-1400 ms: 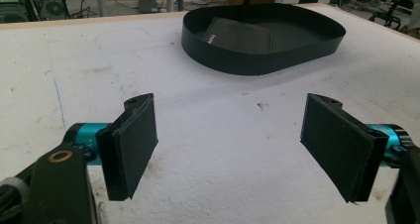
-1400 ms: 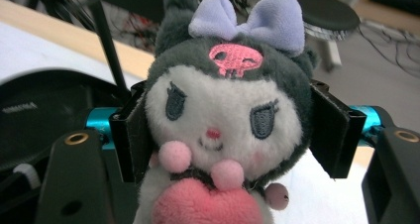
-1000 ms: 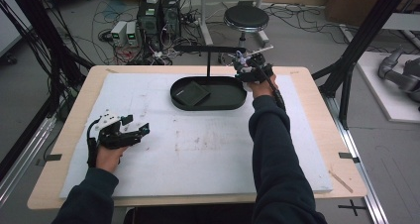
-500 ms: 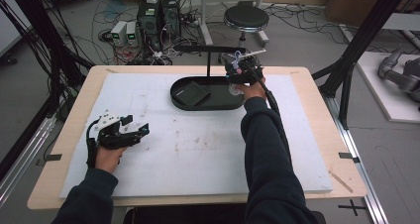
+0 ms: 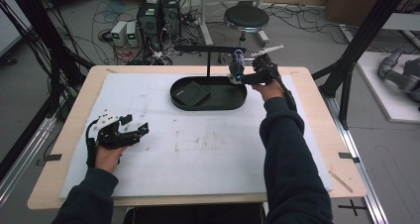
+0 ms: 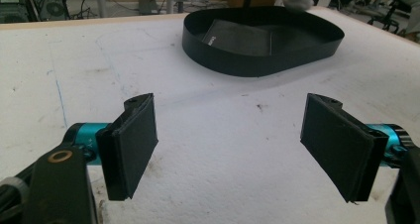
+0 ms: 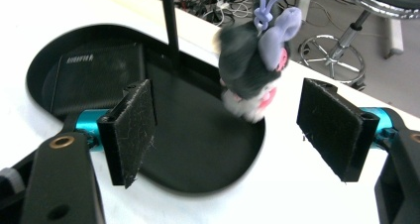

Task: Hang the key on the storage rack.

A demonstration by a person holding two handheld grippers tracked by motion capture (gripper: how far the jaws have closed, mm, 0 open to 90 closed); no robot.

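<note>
So your right gripper [image 7: 233, 135] has just been opening, and the plush keychain [image 7: 255, 70] is free of it: in the right gripper view both pads stand wide apart with the toy in the gap, touching neither. The toy looks blurred, so my guess is it's swinging a bit. It hangs by its purple loop [image 7: 267, 8] from the horizontal bar of the black stand [image 5: 208, 49], which is surely the point of the setup: the bar carries the toy so you don't have to, and the oval black tray [image 5: 242, 102] sits under it as the base, with the post rising out of it.

In the high view, upper middle of the frame, the keychain [image 5: 236, 65] dangles near the right end of the bar, just left of your right gripper [image 5: 247, 78], over the tray's right end. In the right gripper view it's in the upper centre, a little nearer the right pad than the left, above the tray's floor.

There's also a flat black square thing [image 5: 192, 92] lying in the left half of the tray; can't tell what it is.

Your left gripper [image 5: 136, 131] is parked at the lower left on the white mat [image 5: 208, 154], jaws spread and nothing between them, well apart from the tray. Looks like it's just keeping out of the way
</note>
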